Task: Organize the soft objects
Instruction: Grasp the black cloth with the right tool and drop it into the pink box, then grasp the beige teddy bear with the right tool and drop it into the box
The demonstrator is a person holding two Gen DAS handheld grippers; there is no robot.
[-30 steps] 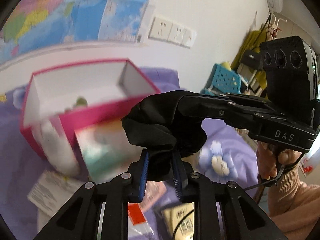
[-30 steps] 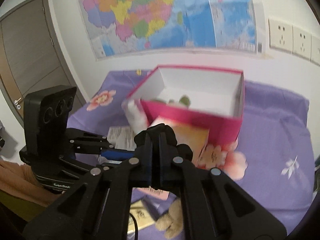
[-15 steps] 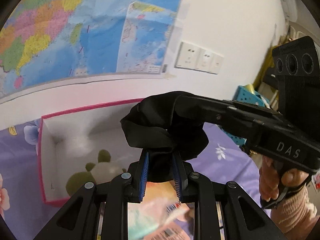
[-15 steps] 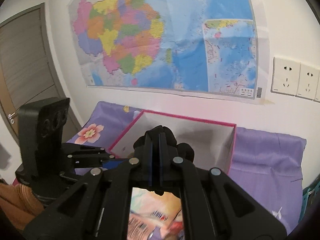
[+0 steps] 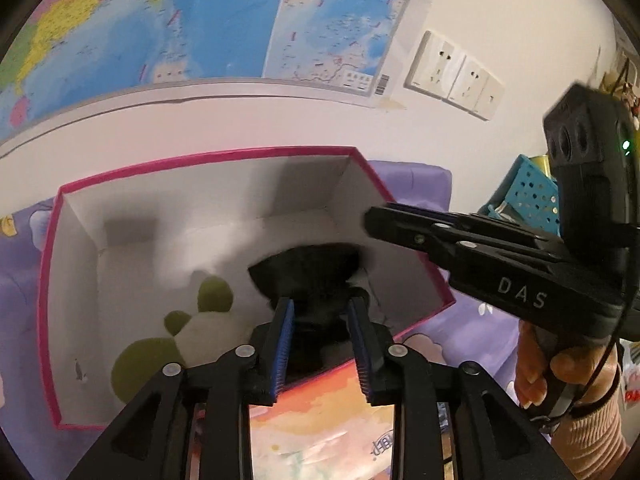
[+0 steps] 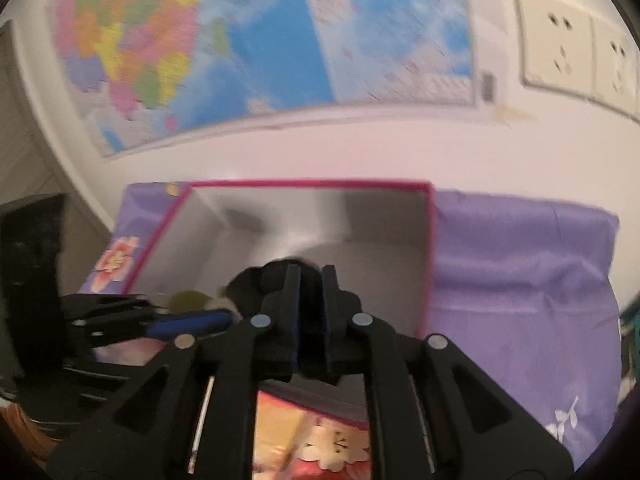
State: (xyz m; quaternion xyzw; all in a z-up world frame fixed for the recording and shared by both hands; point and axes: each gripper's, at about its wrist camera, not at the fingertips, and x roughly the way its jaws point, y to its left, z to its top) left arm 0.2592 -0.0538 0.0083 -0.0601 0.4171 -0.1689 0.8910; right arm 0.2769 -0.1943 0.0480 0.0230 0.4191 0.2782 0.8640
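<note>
A: Now over the pink box (image 5: pixel 404 216), both sets of jaws just parted.

B: Left gripper (image 5: pixel 322 344) released?

A: Loosened, pads off the black cloth (image 5: pixel 308 272), bundle between and ahead of the fingers, sinking boxward.

B: Right gripper (image 6: pixel 311 312)?

A: Barely apart, cloth (image 6: pixel 256 284) ahead of the tips; grip hard to tell. Probably a drop-off beside the green-and-white plush (image 5: pixel 192 320).

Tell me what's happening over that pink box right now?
A person works a handheld gripper in each hand above the open pink box. Both jaws have just been opening, letting go of a bunched black cloth that sits between the left gripper fingers and drops into the box. The right gripper is also over the box. A white and green plush already lies inside.
</note>
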